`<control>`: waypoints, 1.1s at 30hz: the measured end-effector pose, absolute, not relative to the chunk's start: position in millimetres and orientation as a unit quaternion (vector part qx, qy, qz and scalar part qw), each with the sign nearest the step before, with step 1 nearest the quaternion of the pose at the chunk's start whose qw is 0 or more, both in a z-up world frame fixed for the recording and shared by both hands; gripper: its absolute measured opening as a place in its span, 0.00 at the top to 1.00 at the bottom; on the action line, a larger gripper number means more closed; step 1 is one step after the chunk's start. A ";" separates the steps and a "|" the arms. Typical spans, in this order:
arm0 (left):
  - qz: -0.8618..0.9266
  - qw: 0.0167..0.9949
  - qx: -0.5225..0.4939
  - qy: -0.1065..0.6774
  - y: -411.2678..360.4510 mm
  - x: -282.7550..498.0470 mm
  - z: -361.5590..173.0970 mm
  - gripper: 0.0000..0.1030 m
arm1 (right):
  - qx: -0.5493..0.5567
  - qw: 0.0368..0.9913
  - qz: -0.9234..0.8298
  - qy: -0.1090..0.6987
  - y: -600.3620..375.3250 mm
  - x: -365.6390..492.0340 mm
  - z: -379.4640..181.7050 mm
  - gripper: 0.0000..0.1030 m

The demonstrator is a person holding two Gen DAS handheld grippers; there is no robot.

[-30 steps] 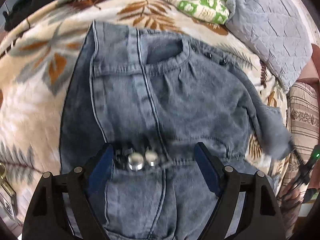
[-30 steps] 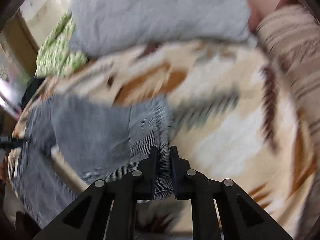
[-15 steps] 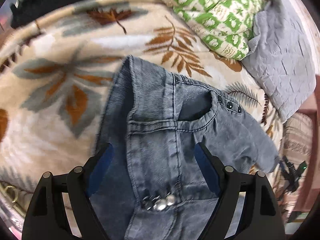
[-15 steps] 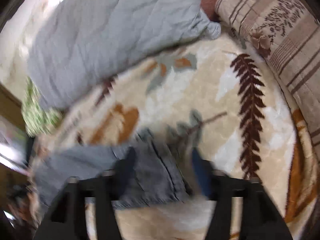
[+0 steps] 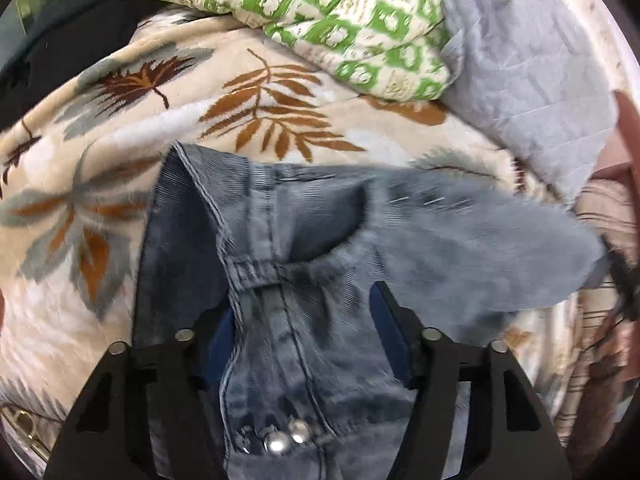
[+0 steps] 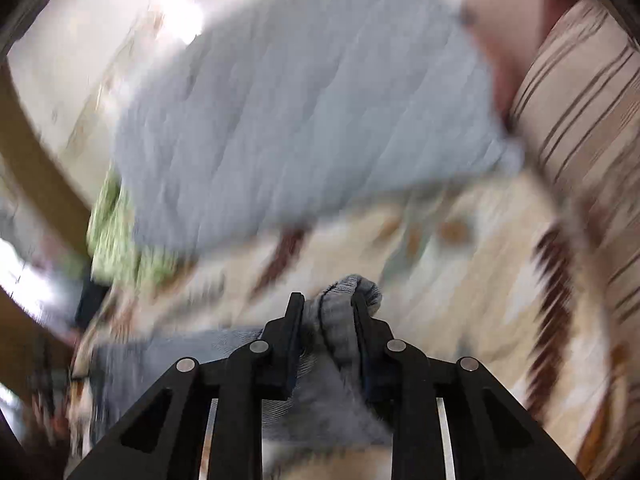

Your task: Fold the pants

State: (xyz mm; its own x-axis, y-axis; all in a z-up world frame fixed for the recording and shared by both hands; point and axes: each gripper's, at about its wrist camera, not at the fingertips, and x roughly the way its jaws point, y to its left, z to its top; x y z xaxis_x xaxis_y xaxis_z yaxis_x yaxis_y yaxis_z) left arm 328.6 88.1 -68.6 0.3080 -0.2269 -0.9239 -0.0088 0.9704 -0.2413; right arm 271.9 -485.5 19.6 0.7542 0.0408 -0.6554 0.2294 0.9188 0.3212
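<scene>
Task status: early. The pants lie mid-bed on the leaf-print blanket, waist end toward the near edge, still loosely bunched; no clean fold is finished, and squaring and final folds remain.

Left gripper: spread, fingers straddling the fly seam above the buttons, gripping nothing.

Right gripper: pinching a bunched end of the pants, probably a leg hem, though blur limits certainty.

Change from half a second ago: the right gripper was spread over flat denim and is now clamped on it, with the end lifted. The left gripper has closed in on the waistband.
</scene>
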 end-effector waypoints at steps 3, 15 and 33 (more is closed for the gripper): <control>-0.039 0.789 -0.099 0.605 89.8 342.9 -88.1 0.50 | 0.202 0.902 -0.085 0.371 -494.2 303.0 -5.3 0.78; -0.060 0.794 -0.140 0.589 114.0 321.5 -77.3 0.37 | 0.320 0.855 -0.095 0.397 -556.8 259.0 -60.3 0.32; -0.043 0.792 -0.108 0.599 100.8 309.6 -81.2 0.36 | 0.274 0.866 -0.114 0.402 -536.4 234.5 -34.7 0.63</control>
